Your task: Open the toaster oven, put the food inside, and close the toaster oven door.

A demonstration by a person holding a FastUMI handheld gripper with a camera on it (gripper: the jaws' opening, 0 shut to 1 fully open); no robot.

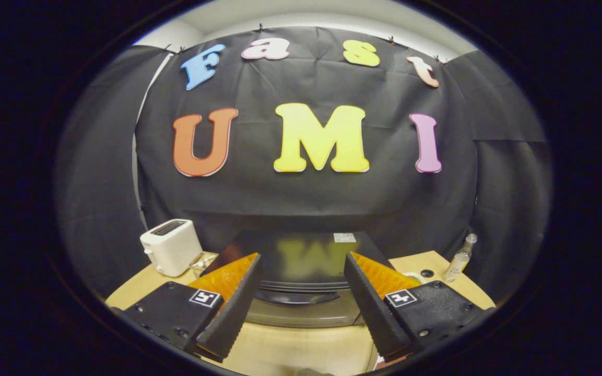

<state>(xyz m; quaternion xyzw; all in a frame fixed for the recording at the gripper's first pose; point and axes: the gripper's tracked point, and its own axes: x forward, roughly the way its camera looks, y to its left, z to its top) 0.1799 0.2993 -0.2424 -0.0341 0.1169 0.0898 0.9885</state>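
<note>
While level, claw [301, 261] agape above toaster oven [301, 292].

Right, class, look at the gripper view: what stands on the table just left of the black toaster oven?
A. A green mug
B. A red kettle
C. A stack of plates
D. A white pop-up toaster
D. A white toaster with a slot on top stands on the wooden table beside the toaster oven, beyond the gripper, whose fingers are spread apart and hold nothing.
</note>
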